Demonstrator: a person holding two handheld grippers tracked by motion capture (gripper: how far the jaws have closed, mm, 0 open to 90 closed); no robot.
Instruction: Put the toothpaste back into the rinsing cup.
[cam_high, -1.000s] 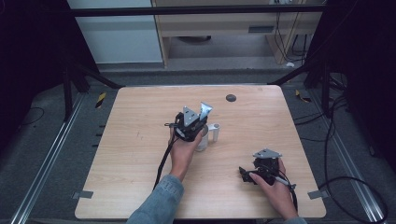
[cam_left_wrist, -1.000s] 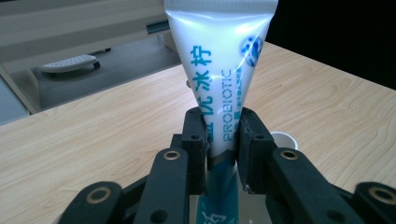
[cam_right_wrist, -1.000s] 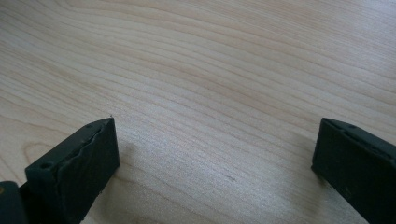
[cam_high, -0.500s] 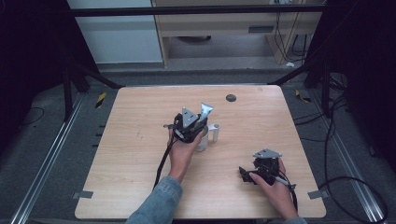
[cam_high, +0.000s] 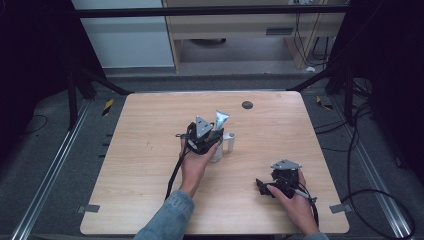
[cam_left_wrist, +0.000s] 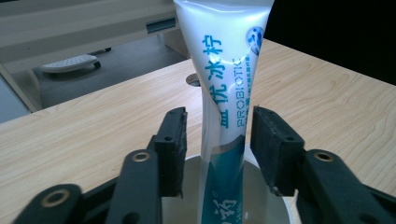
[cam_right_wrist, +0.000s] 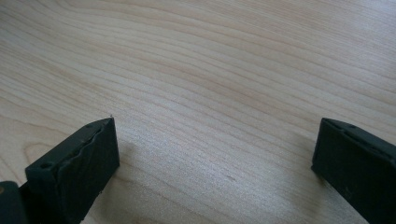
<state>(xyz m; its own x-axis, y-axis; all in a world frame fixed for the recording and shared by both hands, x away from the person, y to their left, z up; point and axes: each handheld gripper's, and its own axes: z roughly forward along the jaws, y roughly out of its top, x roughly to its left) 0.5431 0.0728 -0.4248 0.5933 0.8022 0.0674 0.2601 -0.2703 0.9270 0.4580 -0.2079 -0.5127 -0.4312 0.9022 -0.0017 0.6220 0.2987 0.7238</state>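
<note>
A white and teal toothpaste tube (cam_left_wrist: 229, 70) stands upright in a white cup (cam_left_wrist: 184, 212) near the middle of the wooden table (cam_high: 150, 130). My left gripper (cam_left_wrist: 218, 116) straddles the tube. Its jaws have just been opening, and both pads now stand clear of the tube with a gap on each side. In the high view the left gripper (cam_high: 207, 131) sits over the cup (cam_high: 219, 151), with the tube (cam_high: 221, 119) sticking up behind it. My right gripper (cam_right_wrist: 215, 154) rests low over bare wood, open, with nothing between its jaws. The high view shows the right gripper (cam_high: 266, 187) at the front right.
A small dark round mark (cam_high: 246, 104) lies on the table's far side. Cables trail from both grippers toward the front edge. Beyond the table are a dark floor, metal frame legs (cam_high: 80, 85) and a wooden cabinet (cam_high: 235, 25).
Neither hand has shifted. From the high view the left gripper's jaws look slightly wider around the tube.
</note>
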